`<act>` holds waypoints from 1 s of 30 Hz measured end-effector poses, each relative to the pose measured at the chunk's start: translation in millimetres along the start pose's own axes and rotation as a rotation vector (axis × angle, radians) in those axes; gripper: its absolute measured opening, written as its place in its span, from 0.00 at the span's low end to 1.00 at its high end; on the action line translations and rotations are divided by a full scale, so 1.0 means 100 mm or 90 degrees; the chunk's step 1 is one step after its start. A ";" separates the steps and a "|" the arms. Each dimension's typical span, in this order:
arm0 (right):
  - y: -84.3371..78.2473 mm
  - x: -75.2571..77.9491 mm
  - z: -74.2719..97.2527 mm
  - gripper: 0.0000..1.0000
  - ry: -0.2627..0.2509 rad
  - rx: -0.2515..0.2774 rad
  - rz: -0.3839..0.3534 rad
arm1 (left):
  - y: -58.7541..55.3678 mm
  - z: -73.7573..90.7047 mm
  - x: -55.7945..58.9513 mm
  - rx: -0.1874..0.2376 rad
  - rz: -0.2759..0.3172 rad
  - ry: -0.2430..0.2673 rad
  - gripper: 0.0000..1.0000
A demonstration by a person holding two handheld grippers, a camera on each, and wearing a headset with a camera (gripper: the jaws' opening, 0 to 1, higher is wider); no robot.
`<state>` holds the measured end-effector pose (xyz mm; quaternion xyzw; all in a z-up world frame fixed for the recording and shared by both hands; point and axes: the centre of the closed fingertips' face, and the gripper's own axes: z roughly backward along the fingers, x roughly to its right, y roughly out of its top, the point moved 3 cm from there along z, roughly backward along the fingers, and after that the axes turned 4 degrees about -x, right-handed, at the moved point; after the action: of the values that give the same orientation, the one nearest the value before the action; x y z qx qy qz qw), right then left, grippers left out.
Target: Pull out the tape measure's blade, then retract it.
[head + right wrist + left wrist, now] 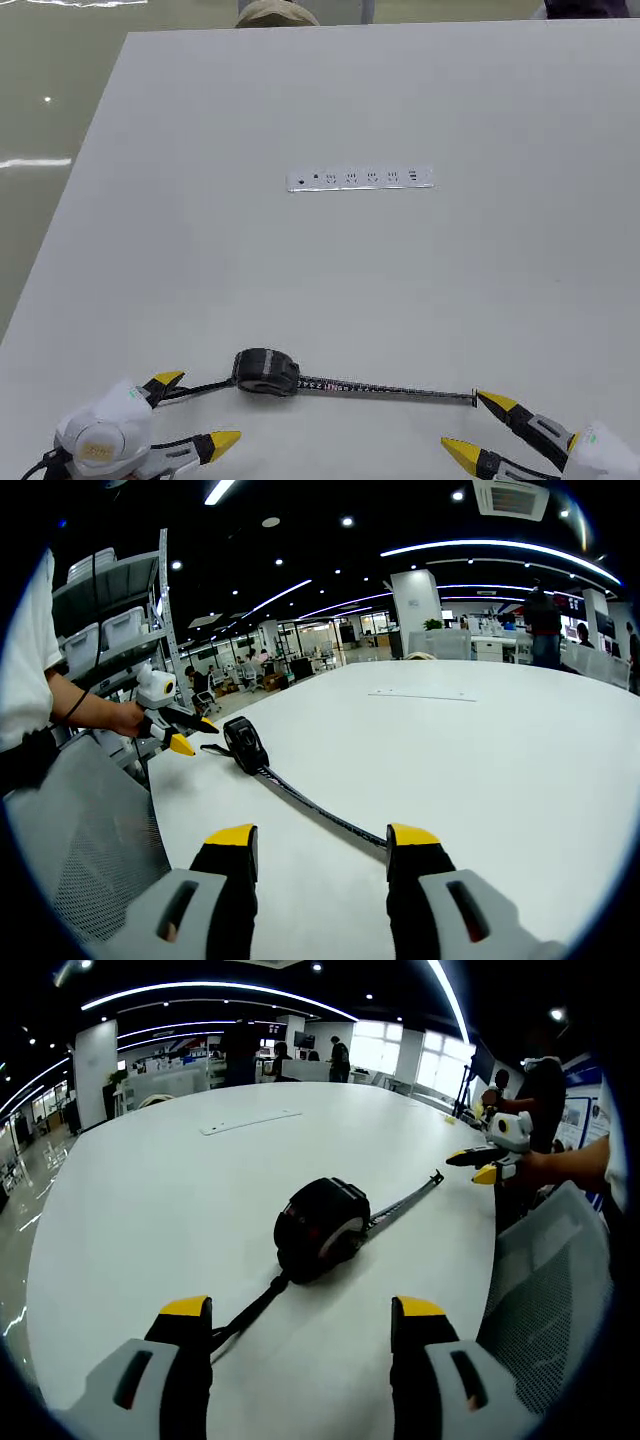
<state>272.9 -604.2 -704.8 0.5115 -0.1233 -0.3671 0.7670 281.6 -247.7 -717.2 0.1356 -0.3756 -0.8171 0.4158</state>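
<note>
A black tape measure lies on the white table near its front edge, with its blade pulled out to the right and lying flat. A black wrist strap trails from its left side. My left gripper stands open just left of the case, nothing between its fingers; the strap runs toward the left finger. My right gripper is open by the blade's end hook. In the right gripper view the blade ends just left of the right fingertip, and the case lies beyond.
A white power strip lies flat at the table's middle. A mesh chair back stands at the table's near side. The wide tabletop stretches away behind the tape measure. People and shelves stand far off in the room.
</note>
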 end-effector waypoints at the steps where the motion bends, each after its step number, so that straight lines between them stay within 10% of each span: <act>1: 0.00 -0.01 0.01 0.52 -0.001 0.000 0.001 | -0.02 0.01 0.00 0.000 0.003 0.003 0.71; 30: -0.01 -0.26 0.12 0.56 -0.016 0.012 -0.004 | -0.24 0.29 0.09 0.026 0.048 0.035 0.74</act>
<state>247.3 -594.5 -695.5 0.5145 -0.1347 -0.3744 0.7596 246.8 -231.5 -714.1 0.1520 -0.3852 -0.7891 0.4537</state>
